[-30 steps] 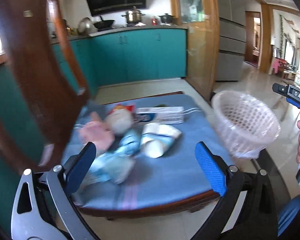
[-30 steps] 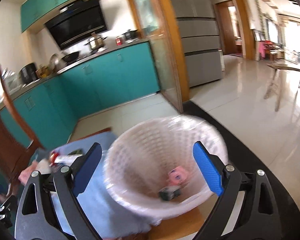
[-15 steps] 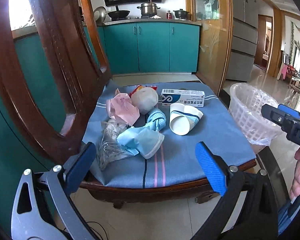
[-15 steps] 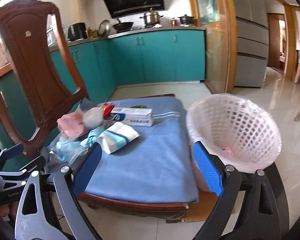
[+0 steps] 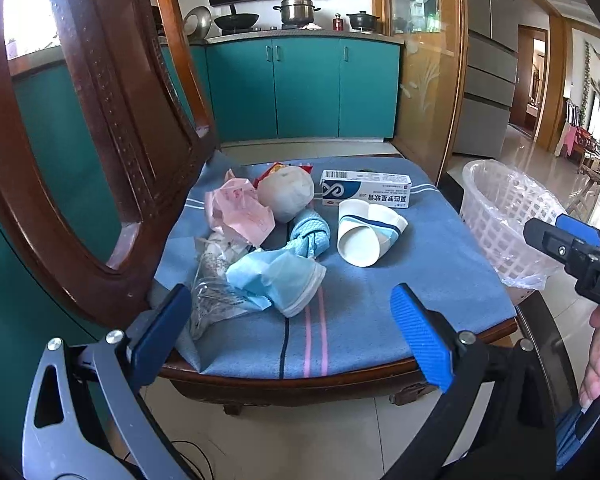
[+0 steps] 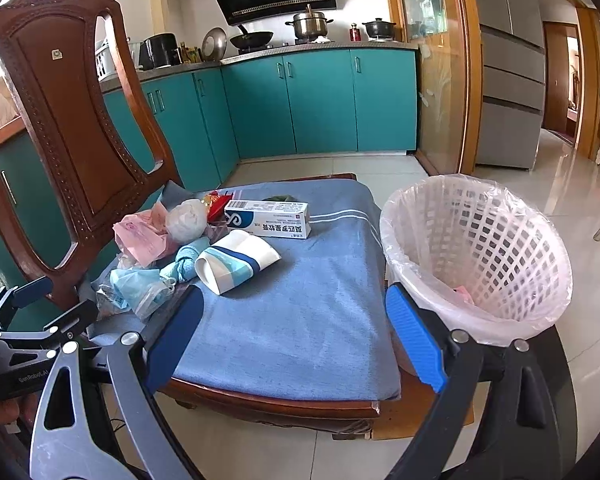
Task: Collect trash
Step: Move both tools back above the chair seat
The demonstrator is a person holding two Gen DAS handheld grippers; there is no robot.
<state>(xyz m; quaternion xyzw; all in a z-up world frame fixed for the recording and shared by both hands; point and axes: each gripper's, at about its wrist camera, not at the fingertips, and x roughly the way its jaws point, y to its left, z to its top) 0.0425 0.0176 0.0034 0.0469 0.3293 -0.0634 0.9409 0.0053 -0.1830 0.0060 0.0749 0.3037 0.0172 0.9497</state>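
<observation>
Both claws hang spread with nothing between their fingers, short of the chair's front edge. Ahead of the left gripper (image 5: 288, 332) the trash lies heaped on the blue cushion (image 5: 380, 320): a face mask (image 5: 278, 280) nearest, paper cups (image 5: 366, 234) beyond, a box (image 5: 366, 194) farthest. The right gripper (image 6: 296, 338) has the lined basket (image 6: 480, 256) just ahead on its right side, touching the cushion's side.

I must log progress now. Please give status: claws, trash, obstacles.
Left claw open, empty, short of chair seat. Right claw open, empty. Face mask, paper cups, ointment box on seat cushion; lined basket alongside. Path unobstructed.
</observation>
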